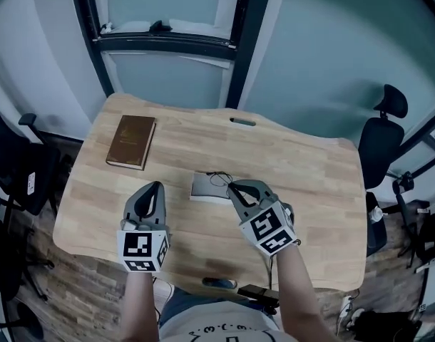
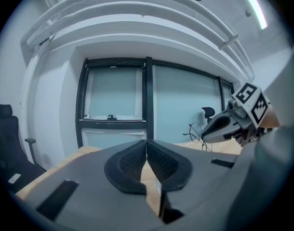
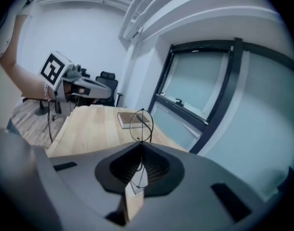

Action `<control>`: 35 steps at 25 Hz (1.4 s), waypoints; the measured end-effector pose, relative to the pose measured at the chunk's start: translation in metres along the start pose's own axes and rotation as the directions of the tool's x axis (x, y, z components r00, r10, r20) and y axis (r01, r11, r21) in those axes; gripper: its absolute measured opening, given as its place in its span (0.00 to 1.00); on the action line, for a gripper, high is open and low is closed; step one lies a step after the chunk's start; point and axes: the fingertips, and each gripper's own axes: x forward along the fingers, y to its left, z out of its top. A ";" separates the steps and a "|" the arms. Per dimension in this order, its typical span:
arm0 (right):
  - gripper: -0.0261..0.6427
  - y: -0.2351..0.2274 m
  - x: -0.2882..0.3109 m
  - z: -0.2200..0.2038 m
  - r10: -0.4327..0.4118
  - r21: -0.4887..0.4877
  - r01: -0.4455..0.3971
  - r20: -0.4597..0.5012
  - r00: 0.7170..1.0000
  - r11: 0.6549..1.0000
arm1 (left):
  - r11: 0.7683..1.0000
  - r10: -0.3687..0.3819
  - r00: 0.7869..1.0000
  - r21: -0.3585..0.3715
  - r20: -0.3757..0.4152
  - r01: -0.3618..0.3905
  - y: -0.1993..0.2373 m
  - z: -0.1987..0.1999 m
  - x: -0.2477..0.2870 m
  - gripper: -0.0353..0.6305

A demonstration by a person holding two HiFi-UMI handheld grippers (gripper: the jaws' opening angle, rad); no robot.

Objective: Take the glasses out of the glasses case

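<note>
Black thin-wire round glasses (image 3: 141, 125) are running lengthwise along your right gripper's (image 3: 140, 147) clamping jaws, one lens poking beyond the tips, above the grey rectangular glasses case (image 1: 203, 186) lying midway between the wooden worktop's (image 1: 310, 162) side edges. Your left gripper (image 2: 147, 142) is hovering clenched, empty.

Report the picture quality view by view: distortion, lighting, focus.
Head view: cool bluish cast, even light, the table edge bowed by the wide lens. Left gripper view: strong fisheye, black corners, the ceiling light glaring at top right, near foreground soft. Right gripper view: same fisheye, the window frame curved, the glasses thin-rimmed and slightly soft.
</note>
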 end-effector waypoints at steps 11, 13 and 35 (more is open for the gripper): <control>0.06 -0.024 -0.088 0.015 -0.238 0.324 0.152 0.247 0.939 0.934 | 0.996 -0.004 0.995 0.093 0.097 -0.005 -0.043 0.053 -0.021 0.08; 0.06 -0.027 -0.101 0.015 -0.251 0.348 0.146 0.278 0.927 0.926 | 0.995 0.002 0.993 0.103 0.117 -0.014 -0.052 0.062 -0.025 0.08; 0.06 -0.038 -0.189 0.037 -0.377 0.357 0.235 0.405 0.833 0.904 | 0.981 0.004 0.978 0.189 0.210 -0.044 -0.112 0.110 -0.068 0.08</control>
